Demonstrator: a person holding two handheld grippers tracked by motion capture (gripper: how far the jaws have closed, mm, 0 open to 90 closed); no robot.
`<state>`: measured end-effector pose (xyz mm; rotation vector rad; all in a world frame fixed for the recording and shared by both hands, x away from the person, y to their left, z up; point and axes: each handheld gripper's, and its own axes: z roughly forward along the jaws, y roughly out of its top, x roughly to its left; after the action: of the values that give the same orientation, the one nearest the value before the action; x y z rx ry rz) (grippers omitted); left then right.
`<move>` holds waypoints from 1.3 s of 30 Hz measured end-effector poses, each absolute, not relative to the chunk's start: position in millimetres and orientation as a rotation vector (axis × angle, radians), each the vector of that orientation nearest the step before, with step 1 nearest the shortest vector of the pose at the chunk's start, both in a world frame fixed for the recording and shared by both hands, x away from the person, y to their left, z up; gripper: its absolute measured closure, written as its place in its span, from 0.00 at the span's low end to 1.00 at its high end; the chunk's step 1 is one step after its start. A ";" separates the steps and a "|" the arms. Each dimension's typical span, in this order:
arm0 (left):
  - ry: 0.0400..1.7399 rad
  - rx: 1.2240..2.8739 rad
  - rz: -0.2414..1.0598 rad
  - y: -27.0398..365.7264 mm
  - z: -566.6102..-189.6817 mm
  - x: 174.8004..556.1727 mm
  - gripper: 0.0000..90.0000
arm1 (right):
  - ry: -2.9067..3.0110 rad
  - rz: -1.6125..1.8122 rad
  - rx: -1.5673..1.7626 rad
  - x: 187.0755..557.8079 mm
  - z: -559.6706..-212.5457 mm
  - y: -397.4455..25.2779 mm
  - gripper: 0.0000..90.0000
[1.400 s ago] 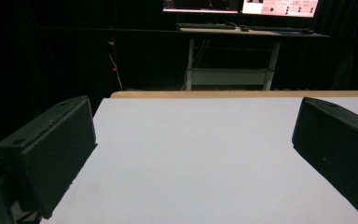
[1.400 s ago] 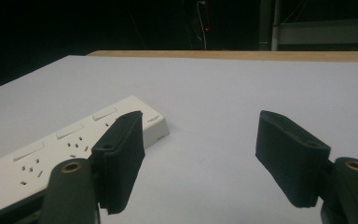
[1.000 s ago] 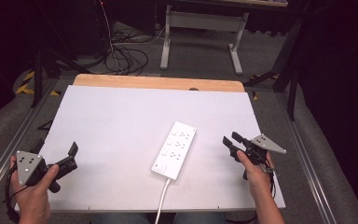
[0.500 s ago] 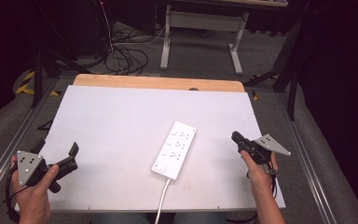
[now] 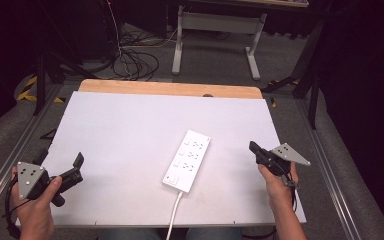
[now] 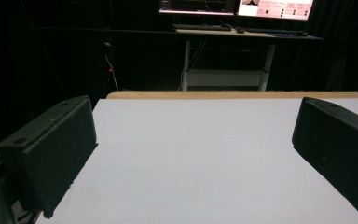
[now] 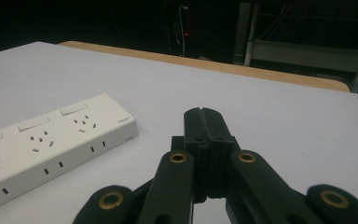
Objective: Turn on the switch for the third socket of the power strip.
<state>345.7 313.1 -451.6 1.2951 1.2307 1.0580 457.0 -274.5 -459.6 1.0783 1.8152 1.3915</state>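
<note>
Power strip: a white plastic power strip with several rows of sockets lies flat on the white table top, a little right of centre and toward the person's edge, its long axis angled slightly to the right as it runs away from the person.
Cord: a white cord leaves the strip's near end and runs off the near edge of the table.
Right gripper: the black two-jaw right gripper is held in the person's right hand just to the right of the strip, apart from it; in the right gripper view its jaws are pressed together with nothing between them.
Strip from the right gripper: the power strip lies to the left of the closed jaws, untouched.
Left gripper: the black left gripper sits in the person's left hand at the table's near left corner, well apart from the strip; its jaws stand wide apart over bare table.
Table edge: a light wooden strip borders the far side of the white top.
Surroundings: grey carpet, a tangle of black cables and a grey metal desk frame lie beyond the table; lit monitors stand on the far desk.
In the way: nothing lies between either gripper and the strip.
</note>
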 end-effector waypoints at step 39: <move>1.213 1.310 1.043 311.9 -452.6 346.6 0.01 | 1.902 1.475 1.012 468.2 -454.6 -260.2 1.00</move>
<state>346.6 311.9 -452.6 1.3097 1.2127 1.0427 468.2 -260.2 -454.6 1.0115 1.9018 1.4747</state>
